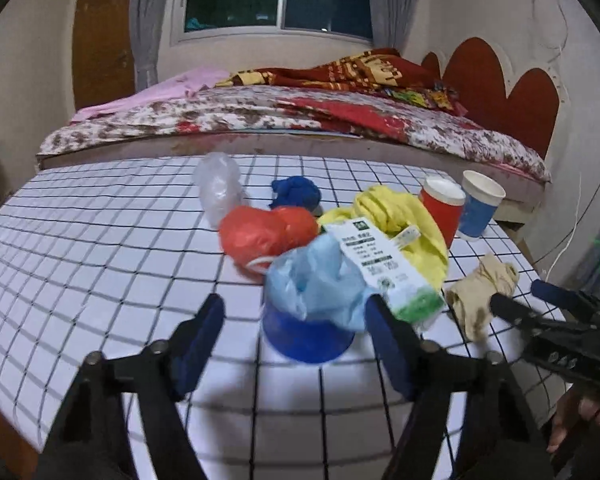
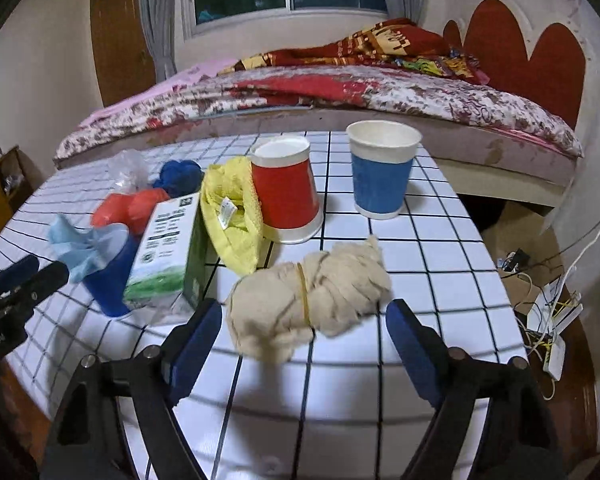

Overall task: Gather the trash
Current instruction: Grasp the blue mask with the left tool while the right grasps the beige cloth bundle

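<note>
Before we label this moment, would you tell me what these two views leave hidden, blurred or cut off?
- Blue cup, left wrist view: its inside is hidden by the light blue bag stuffed in it.
- Carton, both views: the print is too small and blurred to read.
- Red cup, right wrist view: it stands upside down, so any contents are hidden.
- Beige cloth bundle, right wrist view: its underside is against the table.
- Trash bin: in neither view.

Checked table (image 2: 440, 240): cups (image 2: 382, 170), carton (image 2: 168, 248), rag bundle (image 2: 308, 300).
</note>
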A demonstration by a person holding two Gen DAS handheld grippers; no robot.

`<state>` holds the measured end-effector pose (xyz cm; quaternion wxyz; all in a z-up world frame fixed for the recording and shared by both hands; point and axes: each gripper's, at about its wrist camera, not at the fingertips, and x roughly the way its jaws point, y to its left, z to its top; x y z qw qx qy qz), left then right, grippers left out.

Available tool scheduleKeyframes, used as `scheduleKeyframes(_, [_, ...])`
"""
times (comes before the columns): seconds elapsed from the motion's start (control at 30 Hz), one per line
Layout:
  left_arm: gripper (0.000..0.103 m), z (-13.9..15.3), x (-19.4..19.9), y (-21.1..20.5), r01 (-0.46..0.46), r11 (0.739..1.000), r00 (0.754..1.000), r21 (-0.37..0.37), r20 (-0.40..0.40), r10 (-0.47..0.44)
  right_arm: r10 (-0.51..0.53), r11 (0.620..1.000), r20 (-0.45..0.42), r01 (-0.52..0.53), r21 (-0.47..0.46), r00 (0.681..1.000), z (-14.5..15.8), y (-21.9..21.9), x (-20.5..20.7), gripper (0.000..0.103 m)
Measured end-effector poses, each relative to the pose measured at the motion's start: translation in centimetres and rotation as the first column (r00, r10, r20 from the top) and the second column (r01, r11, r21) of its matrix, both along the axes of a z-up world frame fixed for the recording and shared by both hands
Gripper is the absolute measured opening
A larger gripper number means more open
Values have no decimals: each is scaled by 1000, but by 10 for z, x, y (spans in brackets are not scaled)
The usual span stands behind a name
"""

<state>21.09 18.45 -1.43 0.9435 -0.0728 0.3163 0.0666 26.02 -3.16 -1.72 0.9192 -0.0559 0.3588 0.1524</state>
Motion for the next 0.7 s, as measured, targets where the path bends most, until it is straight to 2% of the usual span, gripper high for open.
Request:
scheduleKeyframes(0.1, [67, -4, 13, -1, 16, 1000, 1000, -9, -14, -16, -18, 1000, -25, 18, -25, 1000, -8, 5, 15, 86])
scheduleKeyframes(0.17, [59, -7, 20, -2, 26, 1000, 999, -8, -26, -26, -21, 999, -54, 18, -43, 998, -15, 6, 25, 85])
scheduleKeyframes(0.2, [59, -8, 22, 0, 28, 999, 999, -16, -31, -28, -19, 999, -62, 17, -46, 998, -18, 5, 28, 84])
scheduleKeyframes(0.23, [58, -8, 22, 1, 27, 999, 999, -19, -26, -28, -14, 999, -77, 10, -48, 997, -22, 5, 31, 77])
scheduleKeyframes(0.33, [53, -8, 22, 6, 26, 999, 1000, -34, -10, -27, 0, 999, -84, -3, -34, 997, -24, 5, 33, 70])
scheduleKeyframes(0.43, [21, -5, 19, 8, 39, 998, 999, -39, 2, -39, 18, 1000, -74, -20, -22, 997, -22, 6, 32, 56])
scheduleKeyframes(0.57, [15, -3, 12, 8, 57, 997, 998, -45, 22, -57, 40, 999, -60, -41, -9, 997, -20, 7, 28, 46])
scheduleKeyframes(0.7, [13, 1, 3, 10, 58, 997, 997, -56, 56, -55, 62, 998, -35, -62, 23, 997, -13, 4, 22, 35])
